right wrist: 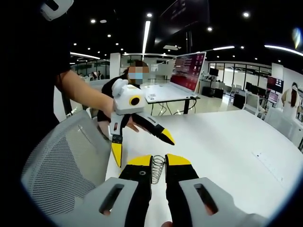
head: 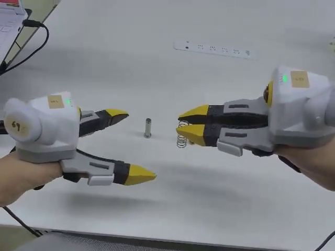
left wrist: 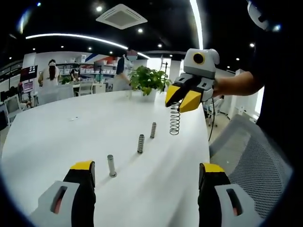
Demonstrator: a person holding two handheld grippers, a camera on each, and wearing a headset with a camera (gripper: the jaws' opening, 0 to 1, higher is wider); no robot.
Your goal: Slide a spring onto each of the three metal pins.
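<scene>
Right gripper (head: 184, 120) pinches coiled steel spring (left wrist: 174, 119) by its top, hanging free, likely to thread onto short bare upright metal pin (head: 147, 127). Left gripper (head: 137, 145) spread, empty.

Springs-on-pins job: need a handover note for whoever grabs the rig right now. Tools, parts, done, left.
Left tool: open, holding nothing, low over the table, left of the bare pin in the head view.
Right tool: shut on a spring, which hangs down from its tips.
Pins: three upright in a row. The bare pin is nearest the left tool. The middle pin and far pin each appear to carry a spring.
Done: two pins sprung.
Left: bring the held spring over the bare pin and slide it on.
</scene>
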